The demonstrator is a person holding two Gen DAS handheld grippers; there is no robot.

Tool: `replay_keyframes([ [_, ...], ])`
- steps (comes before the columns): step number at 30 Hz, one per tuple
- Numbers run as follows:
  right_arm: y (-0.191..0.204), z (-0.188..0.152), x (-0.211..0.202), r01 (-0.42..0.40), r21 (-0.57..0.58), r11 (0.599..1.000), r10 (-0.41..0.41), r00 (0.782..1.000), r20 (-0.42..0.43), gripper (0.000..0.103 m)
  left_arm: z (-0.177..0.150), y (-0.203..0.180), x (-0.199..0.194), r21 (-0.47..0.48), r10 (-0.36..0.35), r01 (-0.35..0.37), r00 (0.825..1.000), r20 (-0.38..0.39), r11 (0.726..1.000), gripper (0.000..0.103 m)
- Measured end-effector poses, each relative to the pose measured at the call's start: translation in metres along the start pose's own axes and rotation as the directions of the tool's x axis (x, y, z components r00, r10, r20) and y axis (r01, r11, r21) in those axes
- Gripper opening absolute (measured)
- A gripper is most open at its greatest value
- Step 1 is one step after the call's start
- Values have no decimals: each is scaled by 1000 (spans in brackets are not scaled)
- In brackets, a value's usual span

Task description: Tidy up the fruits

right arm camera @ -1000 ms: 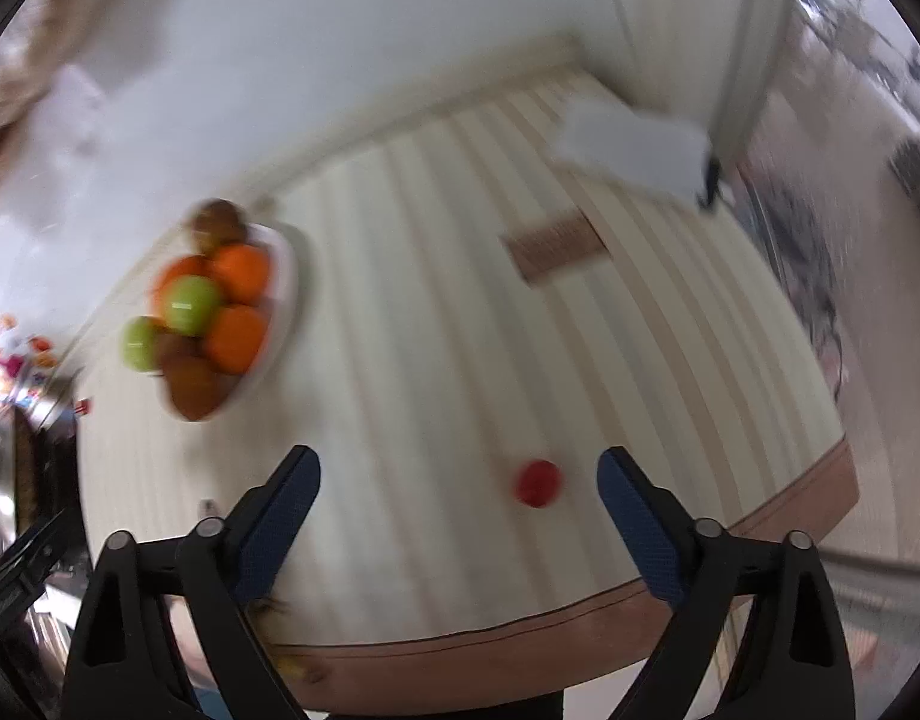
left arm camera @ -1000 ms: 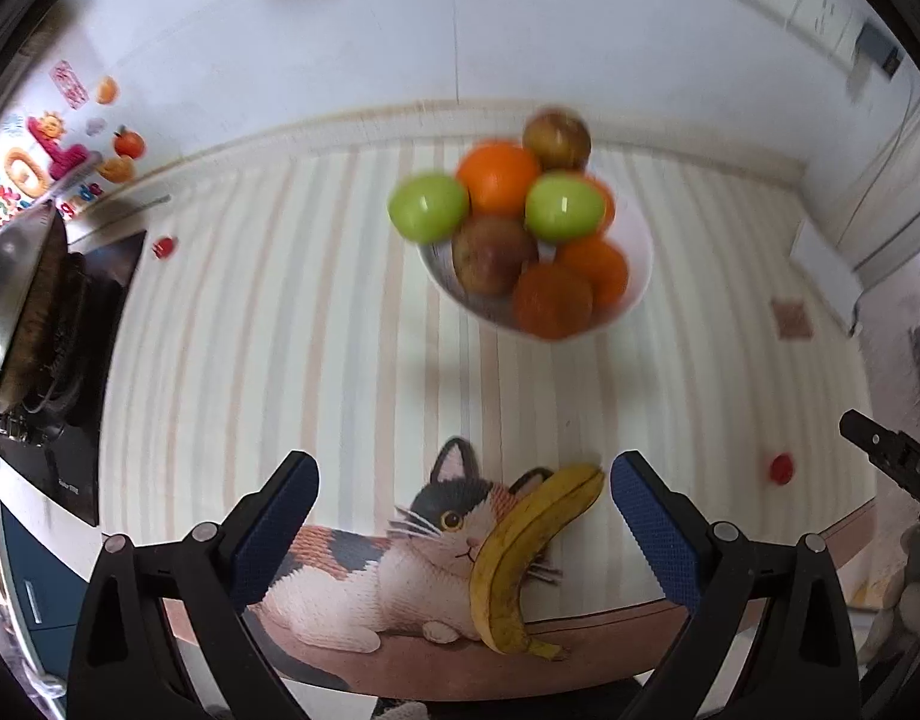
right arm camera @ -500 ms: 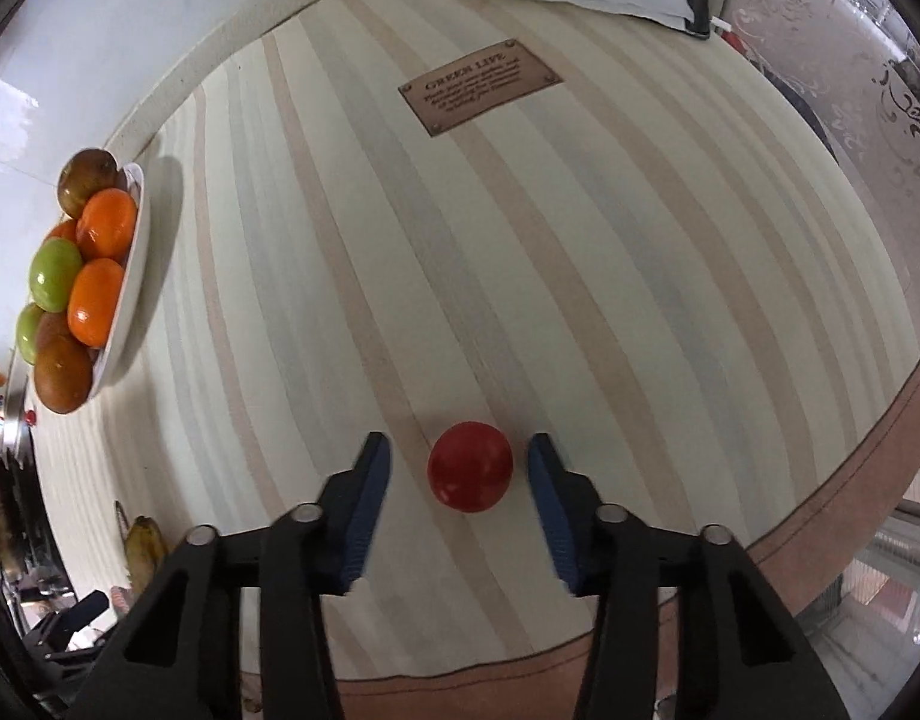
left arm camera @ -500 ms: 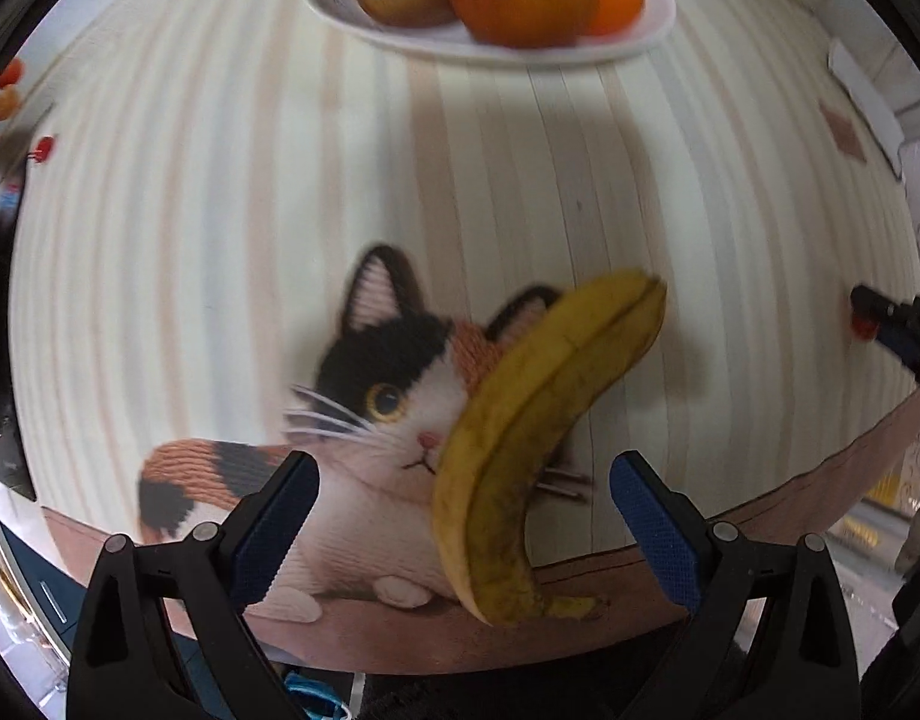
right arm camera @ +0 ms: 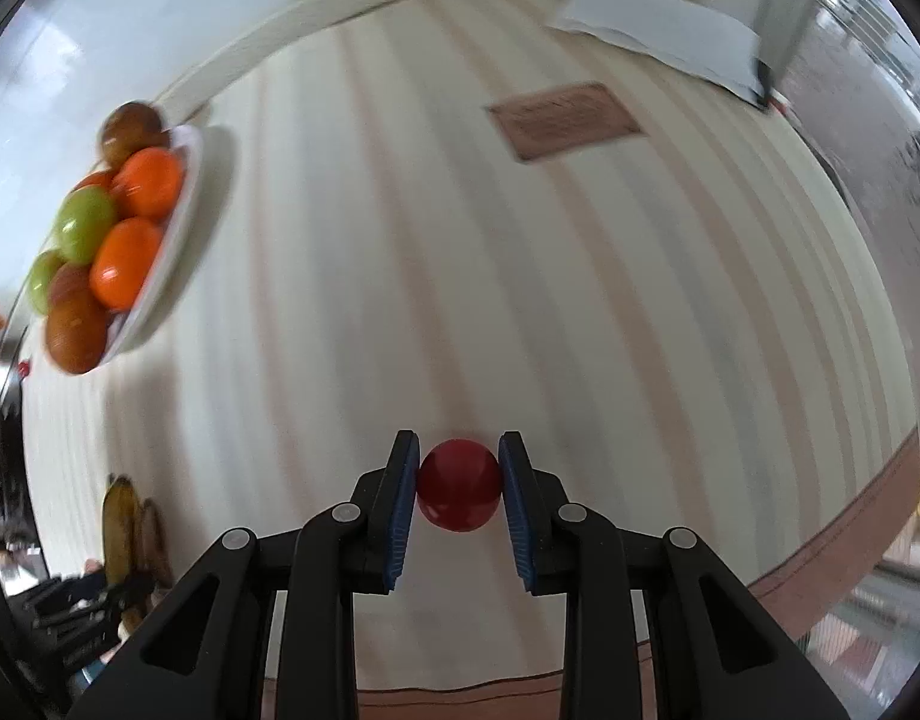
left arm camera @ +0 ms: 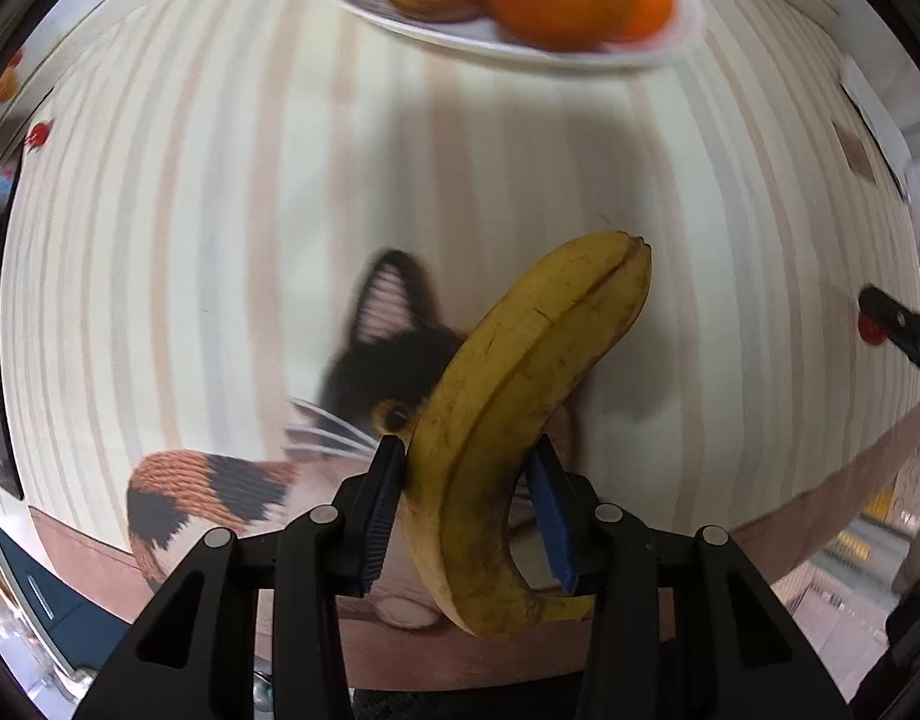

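A yellow banana [left arm camera: 520, 420] with brown freckles lies on the striped table over a cat picture. My left gripper [left arm camera: 467, 447] points straight down on it, its jaws closing, and both blue pads press the banana's middle. A small round red fruit [right arm camera: 458, 483] sits near the table's front edge. My right gripper [right arm camera: 458, 441] has its jaws closing on it, a pad touching each side. A white bowl [right arm camera: 184, 198] heaped with oranges, green apples and brownish fruit stands at the back; its rim [left arm camera: 460, 42] crosses the top of the left wrist view.
The cloth bears a cat picture [left arm camera: 364, 372] and a brown label [right arm camera: 565, 120]. A white folded sheet [right arm camera: 658, 42] lies at the far right corner. Another small red thing [left arm camera: 38, 135] sits at the far left. The table's brown edge runs just below both grippers.
Both grippers have come down to the table and gone from wide open to shut, the left around the banana, the right around the red fruit.
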State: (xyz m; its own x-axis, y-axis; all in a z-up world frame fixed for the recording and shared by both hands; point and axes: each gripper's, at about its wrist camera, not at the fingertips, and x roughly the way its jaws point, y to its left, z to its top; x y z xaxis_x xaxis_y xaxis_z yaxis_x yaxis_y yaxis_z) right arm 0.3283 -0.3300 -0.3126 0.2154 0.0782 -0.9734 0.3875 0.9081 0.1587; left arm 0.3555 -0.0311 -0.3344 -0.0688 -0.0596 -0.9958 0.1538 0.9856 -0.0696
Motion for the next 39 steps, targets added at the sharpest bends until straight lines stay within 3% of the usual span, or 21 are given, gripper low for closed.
replay_keyframes([
  [6,66,18,-11,-143,-102,984,144,990,2,30,17,31,2,-100,-33,31,999,-16,995,39],
  [11,121,49,-12,-265,-146,953,266,964,-10,30,23,46,0,-131,-67,64,998,-20,989,37],
  [15,147,76,-2,-258,-181,949,264,964,7,30,21,57,-13,-147,-88,90,996,16,985,36],
  [26,156,148,42,-222,-148,964,221,975,-21,30,38,80,-86,-155,-136,160,978,159,975,35],
  [31,165,157,66,-205,-188,961,196,978,-65,32,50,81,-78,-162,-143,166,979,144,973,34],
  [32,166,157,68,-207,-193,959,197,978,-68,34,52,84,-74,-177,-148,171,980,134,969,34],
  [34,163,156,64,-229,-191,955,219,973,-69,49,54,90,-70,-183,-131,157,981,144,970,34],
  [36,161,150,53,-215,-202,956,208,977,-54,54,56,101,-65,-210,-142,172,978,151,962,34],
  [39,151,133,29,-256,-164,953,253,967,-40,56,54,125,-56,-273,-178,216,972,156,938,34],
])
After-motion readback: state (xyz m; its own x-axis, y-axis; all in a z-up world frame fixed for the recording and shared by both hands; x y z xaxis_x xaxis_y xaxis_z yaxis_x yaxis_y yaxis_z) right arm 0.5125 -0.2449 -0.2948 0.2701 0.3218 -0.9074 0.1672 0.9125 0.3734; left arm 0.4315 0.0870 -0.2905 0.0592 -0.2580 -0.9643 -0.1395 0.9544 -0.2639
